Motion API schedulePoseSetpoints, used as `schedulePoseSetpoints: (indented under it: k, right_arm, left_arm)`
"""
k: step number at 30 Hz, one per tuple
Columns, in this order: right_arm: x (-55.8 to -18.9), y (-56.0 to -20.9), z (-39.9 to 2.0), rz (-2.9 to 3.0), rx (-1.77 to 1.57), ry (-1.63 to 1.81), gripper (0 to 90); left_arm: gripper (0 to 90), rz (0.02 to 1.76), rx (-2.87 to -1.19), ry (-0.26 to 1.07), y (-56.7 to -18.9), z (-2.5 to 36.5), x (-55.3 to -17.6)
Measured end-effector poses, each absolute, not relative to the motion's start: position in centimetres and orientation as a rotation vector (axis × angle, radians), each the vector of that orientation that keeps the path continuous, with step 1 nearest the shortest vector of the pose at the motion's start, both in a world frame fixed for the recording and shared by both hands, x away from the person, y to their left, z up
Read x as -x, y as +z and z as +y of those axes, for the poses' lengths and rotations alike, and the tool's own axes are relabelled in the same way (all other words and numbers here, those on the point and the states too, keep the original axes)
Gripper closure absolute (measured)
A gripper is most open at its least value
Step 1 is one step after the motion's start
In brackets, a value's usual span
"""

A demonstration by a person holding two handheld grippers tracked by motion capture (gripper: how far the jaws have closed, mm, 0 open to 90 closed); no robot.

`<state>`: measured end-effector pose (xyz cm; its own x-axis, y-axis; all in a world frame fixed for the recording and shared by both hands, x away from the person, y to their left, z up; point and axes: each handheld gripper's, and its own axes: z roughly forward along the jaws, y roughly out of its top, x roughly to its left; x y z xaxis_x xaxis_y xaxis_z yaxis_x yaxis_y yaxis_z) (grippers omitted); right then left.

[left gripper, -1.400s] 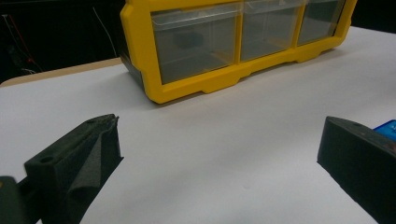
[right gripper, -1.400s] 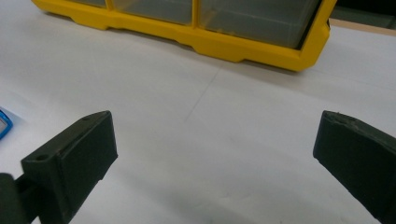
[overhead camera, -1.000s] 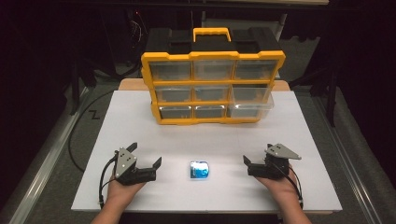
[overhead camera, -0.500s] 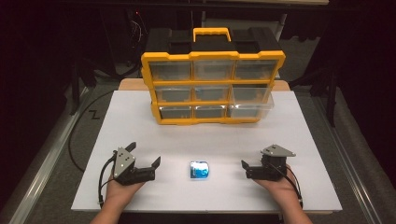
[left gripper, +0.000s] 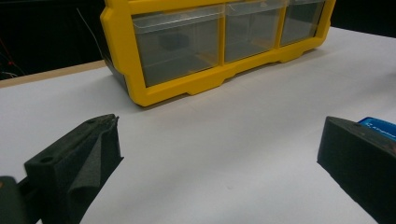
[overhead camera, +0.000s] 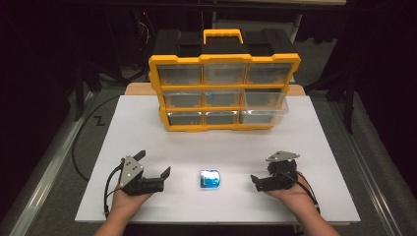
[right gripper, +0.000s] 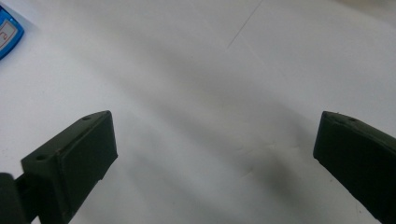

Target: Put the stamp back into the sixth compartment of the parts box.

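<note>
Blue and glossy, a small packet (overhead camera: 210,178) lies flat on the white table (overhead camera: 216,147) near its front edge, midway between the two grippers and touching neither. Its corner also shows at the upper left of the right gripper view (right gripper: 8,30) and behind the right-hand jaw in the left gripper view (left gripper: 380,127).

To its left, the left gripper (overhead camera: 153,167) rests low over the table in the person's left hand (overhead camera: 129,199), jaws spread wide with nothing between them. To its right, the right gripper (overhead camera: 263,181) sits in the right hand (overhead camera: 290,192), pointing toward the packet; its jaws are likewise spread apart over bare tabletop.

Farther back, well apart from the packet, stands a yellow-framed drawer organiser (overhead camera: 223,91) with nine clear drawers and a yellow carry handle (overhead camera: 223,35). Its lower right drawer (overhead camera: 263,115) sticks out slightly from the frame.
</note>
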<state>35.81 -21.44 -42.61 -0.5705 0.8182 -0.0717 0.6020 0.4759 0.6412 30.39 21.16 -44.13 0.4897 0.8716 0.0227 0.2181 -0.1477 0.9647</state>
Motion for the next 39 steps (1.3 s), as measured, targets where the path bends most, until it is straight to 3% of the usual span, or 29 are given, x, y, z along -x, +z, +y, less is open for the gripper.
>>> schedulePoseSetpoints:
  k: [39]
  right_arm:
    - [-36.9, -40.9, -19.4, 2.755, -1.0, 0.488, 0.9]
  left_arm:
    - [0.4, 0.922, -1.66, 0.74, -44.1, 21.1, -30.1]
